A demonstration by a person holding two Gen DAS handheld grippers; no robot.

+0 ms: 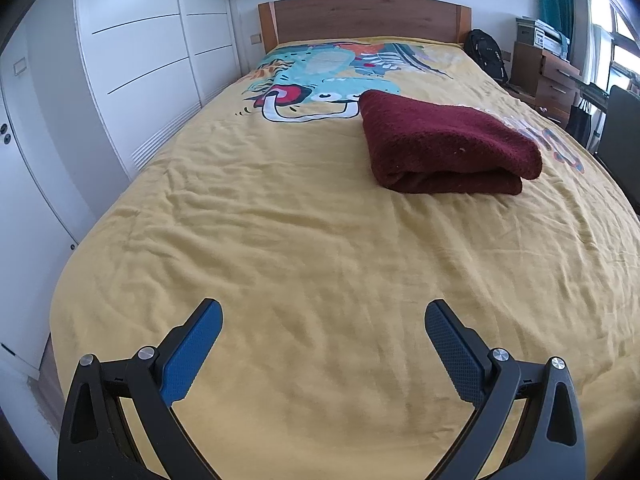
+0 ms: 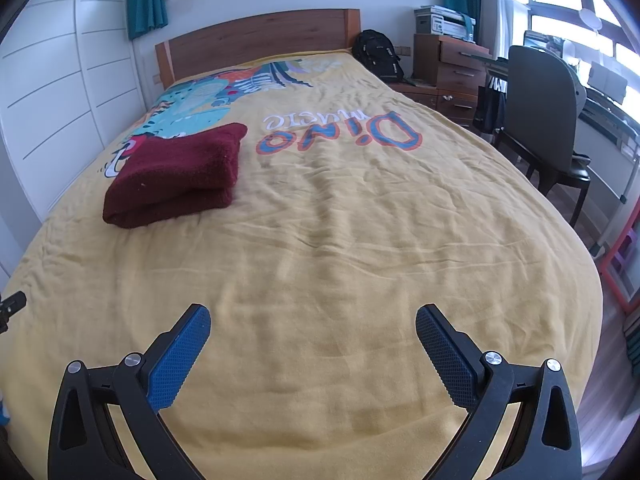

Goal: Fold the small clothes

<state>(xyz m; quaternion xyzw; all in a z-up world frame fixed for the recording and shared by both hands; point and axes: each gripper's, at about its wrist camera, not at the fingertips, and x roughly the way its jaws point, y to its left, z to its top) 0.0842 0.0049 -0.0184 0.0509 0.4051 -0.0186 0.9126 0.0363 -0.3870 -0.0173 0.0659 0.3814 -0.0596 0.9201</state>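
Note:
A dark red fleecy cloth [image 1: 444, 144] lies folded in a thick bundle on the yellow bedspread [image 1: 280, 240], toward the head of the bed. It also shows in the right wrist view [image 2: 180, 172], at the left. My left gripper [image 1: 323, 312] is open and empty, hovering over bare bedspread well short of the cloth. My right gripper [image 2: 313, 318] is open and empty too, over the bedspread [image 2: 360, 220] nearer the foot, with the cloth far ahead to its left.
A wooden headboard [image 1: 360, 16] stands at the far end. White wardrobe doors [image 1: 120, 60] run along the left side. A black backpack [image 2: 378, 54], a wooden drawer unit [image 2: 456, 72] and a dark chair [image 2: 540, 120] stand to the right of the bed.

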